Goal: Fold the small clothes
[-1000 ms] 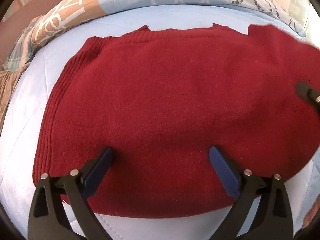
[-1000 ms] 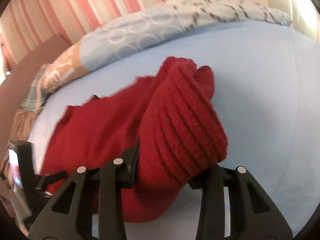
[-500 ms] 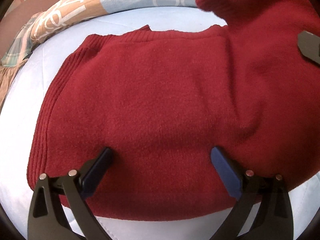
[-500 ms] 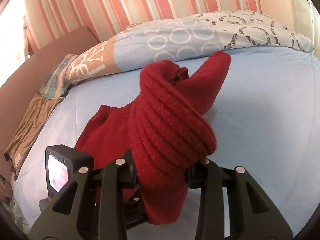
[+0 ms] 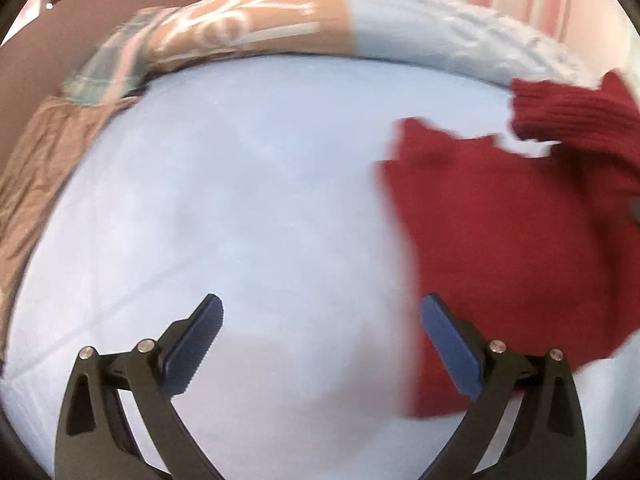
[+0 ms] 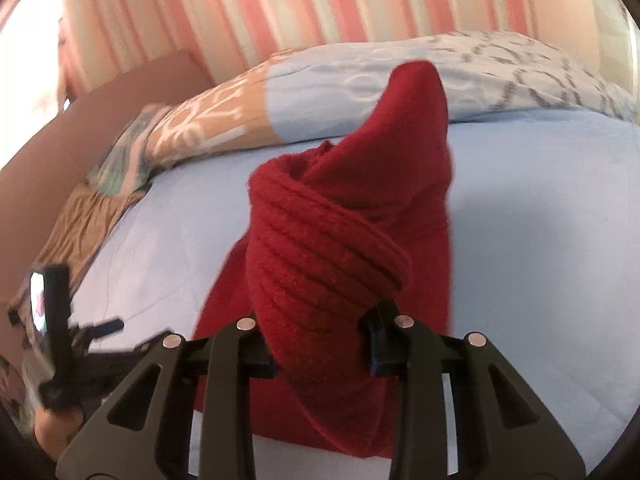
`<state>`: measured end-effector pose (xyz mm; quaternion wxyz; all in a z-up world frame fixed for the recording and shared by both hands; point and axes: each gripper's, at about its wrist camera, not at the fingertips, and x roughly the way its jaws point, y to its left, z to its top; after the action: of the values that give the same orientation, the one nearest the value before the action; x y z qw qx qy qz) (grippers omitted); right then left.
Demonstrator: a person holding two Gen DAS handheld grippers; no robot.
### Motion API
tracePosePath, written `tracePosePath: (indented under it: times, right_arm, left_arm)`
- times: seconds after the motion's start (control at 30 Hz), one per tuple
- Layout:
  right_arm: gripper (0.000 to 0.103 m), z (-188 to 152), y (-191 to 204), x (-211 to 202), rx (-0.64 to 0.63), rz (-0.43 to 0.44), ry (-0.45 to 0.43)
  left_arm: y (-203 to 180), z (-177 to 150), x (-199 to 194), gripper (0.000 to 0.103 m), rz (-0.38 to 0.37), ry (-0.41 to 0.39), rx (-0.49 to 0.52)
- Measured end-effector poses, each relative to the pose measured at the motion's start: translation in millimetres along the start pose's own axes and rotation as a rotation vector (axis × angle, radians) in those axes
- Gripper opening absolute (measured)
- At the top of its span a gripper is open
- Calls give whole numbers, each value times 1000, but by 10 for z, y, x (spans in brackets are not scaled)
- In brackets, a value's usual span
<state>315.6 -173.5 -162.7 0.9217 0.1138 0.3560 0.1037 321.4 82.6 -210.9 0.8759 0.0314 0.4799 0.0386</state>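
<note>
Between closing right fingers (image 6: 316,344), sweater (image 6: 340,248) cuff points up; left gripper (image 5: 320,332) gapes empty.

Both cams ride the wrists looking down along the fingers at the bed (image 5: 248,208), right one closer, sharing the red sweater (image 6: 332,248) and pillows (image 5: 280,28).

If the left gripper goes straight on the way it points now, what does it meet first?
Probably the bare light blue bedsheet: nothing lies between the open left gripper and it. The dark red knitted sweater lies to the right.
</note>
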Motion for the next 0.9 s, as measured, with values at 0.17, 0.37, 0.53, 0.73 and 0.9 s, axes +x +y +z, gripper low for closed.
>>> tracePosePath:
  times: [0.17,0.37,0.53,0.73,0.9]
  right_arm:
    - [29,-412,750,374,-237,-4,112]
    - [30,-753,1076,669,-443,-133,217]
    - [38,-670,998,684,-441,-89,246]
    - [40,-526,874,471,-356,-51,258]
    - [40,-503,782,305,-331,-60,251]
  left_arm:
    - [358,-38,212,99,52,5,-14]
    - [520,-51,209,99,14,-28,-18]
    - [438,-53,259,99,9,-26,25]
    - [325,-51,206,99,-27,-32,42]
    - [189,-25,287,99,-26,-23,73]
